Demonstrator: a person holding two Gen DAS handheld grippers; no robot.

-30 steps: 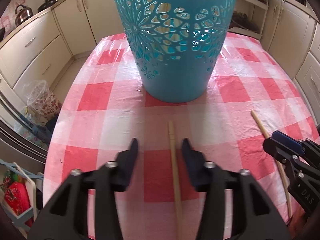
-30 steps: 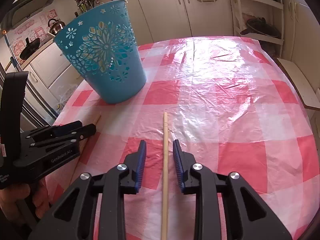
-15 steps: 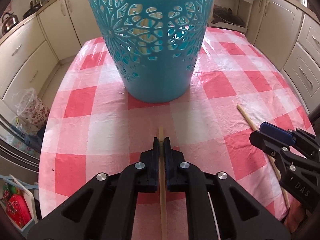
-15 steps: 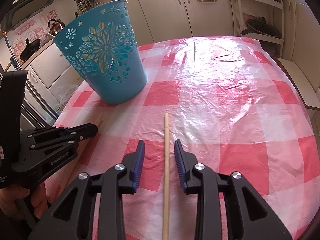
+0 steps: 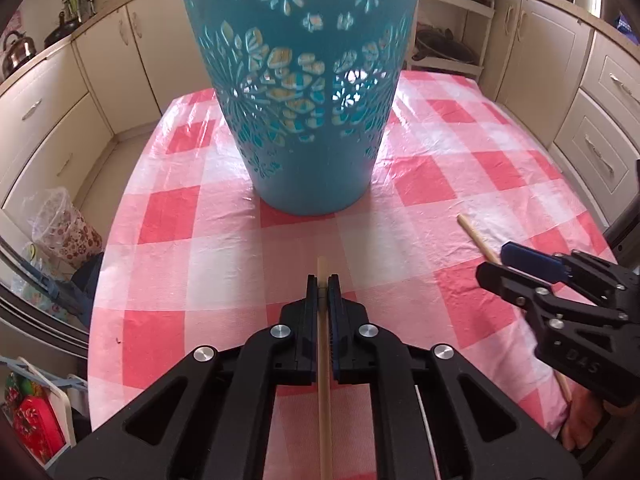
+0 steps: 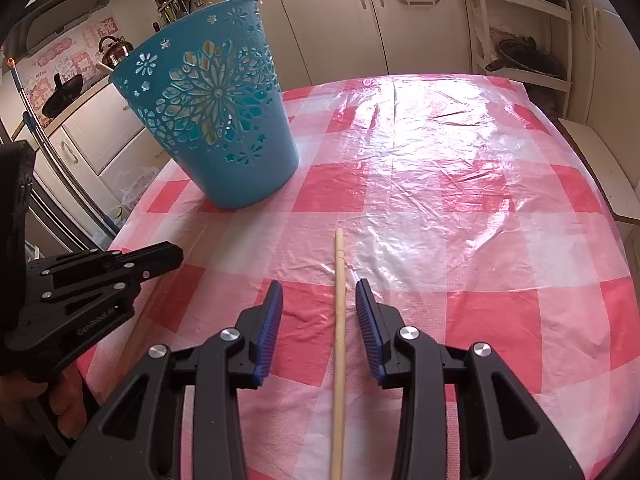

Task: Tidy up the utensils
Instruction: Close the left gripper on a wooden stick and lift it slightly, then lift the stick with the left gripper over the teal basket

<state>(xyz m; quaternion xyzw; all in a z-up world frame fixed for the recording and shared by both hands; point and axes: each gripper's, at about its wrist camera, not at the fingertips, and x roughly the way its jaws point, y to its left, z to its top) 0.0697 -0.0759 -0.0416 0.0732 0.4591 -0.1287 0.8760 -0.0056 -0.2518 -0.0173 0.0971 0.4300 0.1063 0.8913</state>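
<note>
Left gripper now pinched wooden stick, formerly spread; right gripper opening astride second stick near table's front edge; checked tablecloth beyond lay bare.

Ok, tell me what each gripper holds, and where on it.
Left gripper clamps a wooden stick just behind its far tip. Right gripper holds nothing; its opening jaws straddle the other stick.

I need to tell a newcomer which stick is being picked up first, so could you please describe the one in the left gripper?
Find the blue cut-out basket on the pink checked tablecloth. In front of it lie two thin wooden sticks. The clamped stick is pinched between the left gripper fingers, whereas the other stick lies untouched between the right gripper fingers, which are opening.
</note>
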